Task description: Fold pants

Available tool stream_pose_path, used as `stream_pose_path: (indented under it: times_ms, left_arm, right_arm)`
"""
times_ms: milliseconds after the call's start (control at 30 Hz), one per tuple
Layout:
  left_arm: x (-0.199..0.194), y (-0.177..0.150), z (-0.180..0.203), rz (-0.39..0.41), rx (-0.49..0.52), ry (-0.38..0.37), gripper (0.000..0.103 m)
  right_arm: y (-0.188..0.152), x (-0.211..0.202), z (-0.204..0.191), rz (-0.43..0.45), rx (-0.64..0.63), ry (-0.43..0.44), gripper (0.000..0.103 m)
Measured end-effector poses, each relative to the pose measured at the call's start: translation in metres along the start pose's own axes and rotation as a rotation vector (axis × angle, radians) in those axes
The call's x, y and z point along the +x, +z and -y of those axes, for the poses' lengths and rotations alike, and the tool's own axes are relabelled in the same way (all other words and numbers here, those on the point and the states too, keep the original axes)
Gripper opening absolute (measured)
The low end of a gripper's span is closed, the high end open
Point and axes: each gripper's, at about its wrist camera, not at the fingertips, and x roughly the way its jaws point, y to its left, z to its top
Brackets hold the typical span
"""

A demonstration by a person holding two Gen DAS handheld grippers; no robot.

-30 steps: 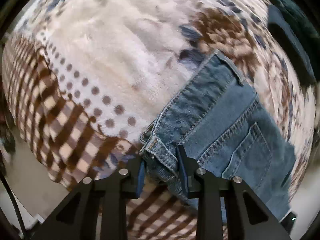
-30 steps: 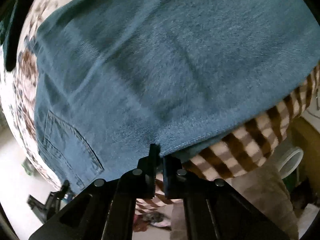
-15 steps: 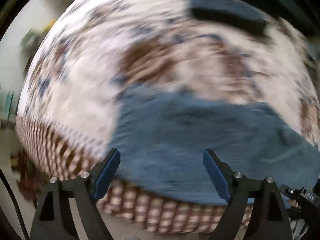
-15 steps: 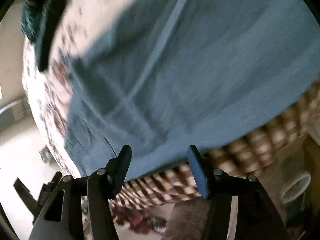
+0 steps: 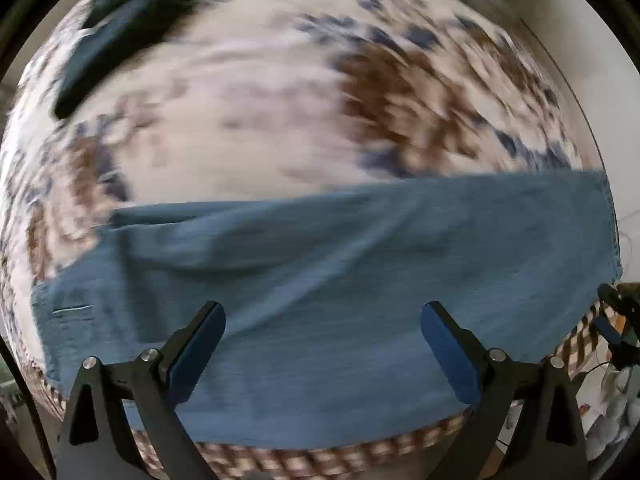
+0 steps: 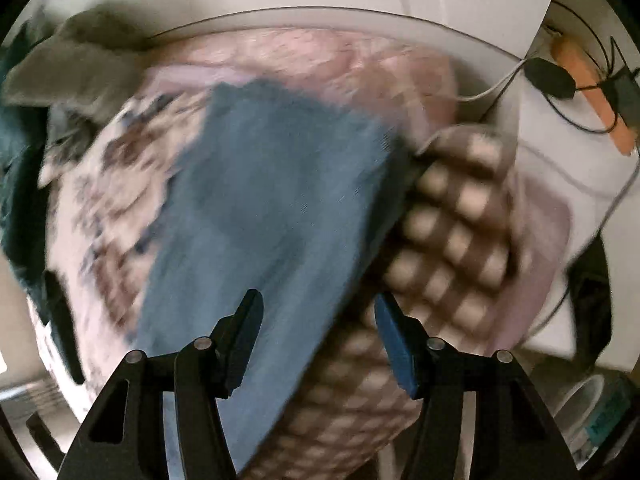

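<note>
Closest to you, your left gripper (image 5: 323, 344) hangs over the pants (image 5: 328, 280) with its jaws still spreading apart and nothing between the pads; it has let go and is pointed down at the cloth. Your right gripper (image 6: 318, 330) is likewise released, jaws parted about halfway, empty, above the pants' long edge where denim meets the brown checked border (image 6: 452, 216) of the blanket (image 5: 248, 112). The pants lie flat on the bed as one long blue band along its near edge, one layer seemingly on another, so I judge the lengthwise fold is done; what remains, I think, is bringing the ends together across the middle, which means taking hold again at one end. Beyond the denim spreads the pale blanket with brown and navy blotches, and at the far side a dark folded garment (image 5: 116, 32) sits well apart. Everything is motion-blurred; no brand, label or writing can be read.
</note>
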Motion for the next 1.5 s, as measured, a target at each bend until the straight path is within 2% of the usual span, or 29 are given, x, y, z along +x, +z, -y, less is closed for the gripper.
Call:
stream_pose_path:
  times_ms: [67, 167, 200, 300, 433, 500, 567, 633, 733, 800, 933, 1000, 1033, 1067, 1267, 1367, 1433, 1500]
  left_arm:
    - [0.013, 0.006, 0.025, -0.017, 0.03, 0.004, 0.1]
    - [0.026, 0.012, 0.05, -0.032, 0.064, 0.023, 0.1]
    - [0.031, 0.014, 0.056, -0.037, 0.074, 0.031, 0.1]
    - [0.039, 0.015, 0.067, -0.053, 0.078, 0.024, 0.1]
    - [0.06, 0.015, 0.065, -0.101, 0.029, 0.006, 0.1]
    - [0.071, 0.014, 0.062, -0.115, 0.008, 0.003, 0.1]
    - [0.077, 0.015, 0.057, -0.118, -0.015, -0.015, 0.103]
    - [0.08, 0.015, 0.057, -0.124, -0.018, -0.019, 0.103]
    - [0.076, 0.016, 0.059, -0.129, -0.02, -0.009, 0.103]
    - [0.076, 0.024, 0.064, -0.127, -0.025, 0.001, 0.103]
    - [0.067, 0.028, 0.07, -0.107, -0.031, -0.01, 0.103]
    - [0.065, 0.029, 0.074, -0.109, -0.019, -0.006, 0.103]
    - [0.064, 0.029, 0.075, -0.112, -0.018, -0.006, 0.103]
    - [0.063, 0.029, 0.077, -0.114, -0.017, -0.005, 0.103]
    - [0.056, 0.032, 0.082, -0.091, -0.009, -0.013, 0.103]
    - [0.051, 0.039, 0.086, -0.075, -0.001, -0.024, 0.103]
    - [0.049, 0.044, 0.087, -0.072, 0.006, -0.028, 0.103]
    - [0.048, 0.047, 0.089, -0.071, 0.008, -0.034, 0.103]
  right_arm:
    - [0.019, 0.017, 0.013, -0.023, 0.009, 0.024, 0.061]
    - [0.028, 0.033, 0.022, -0.008, 0.006, 0.097, 0.061]
    - [0.032, 0.031, 0.024, 0.03, 0.013, 0.155, 0.061]
    - [0.033, 0.027, 0.018, 0.102, -0.003, 0.255, 0.06]
    - [0.042, 0.044, 0.02, 0.052, -0.008, 0.282, 0.061]
    - [0.046, 0.047, 0.021, 0.057, 0.003, 0.302, 0.06]
    - [0.046, 0.04, 0.018, 0.078, -0.025, 0.272, 0.047]
    - [0.039, 0.03, 0.005, 0.063, -0.13, 0.136, 0.047]
    - [0.033, 0.007, 0.003, 0.102, -0.172, 0.057, 0.047]
    - [0.033, -0.006, 0.01, 0.125, -0.137, 0.057, 0.047]
    - [0.038, -0.017, 0.018, 0.164, -0.064, 0.126, 0.046]
    - [0.042, -0.015, 0.011, 0.184, -0.067, 0.118, 0.035]
    - [0.044, -0.013, 0.008, 0.184, -0.071, 0.106, 0.014]
    - [0.044, -0.013, 0.005, 0.201, -0.07, 0.056, 0.01]
    - [0.021, -0.048, -0.003, 0.309, -0.083, -0.009, 0.01]
    - [0.018, -0.042, 0.01, 0.272, -0.046, -0.018, 0.01]
    - [0.026, -0.019, 0.024, 0.154, -0.009, 0.038, 0.012]
    - [0.031, -0.012, 0.043, 0.102, 0.078, 0.106, 0.013]
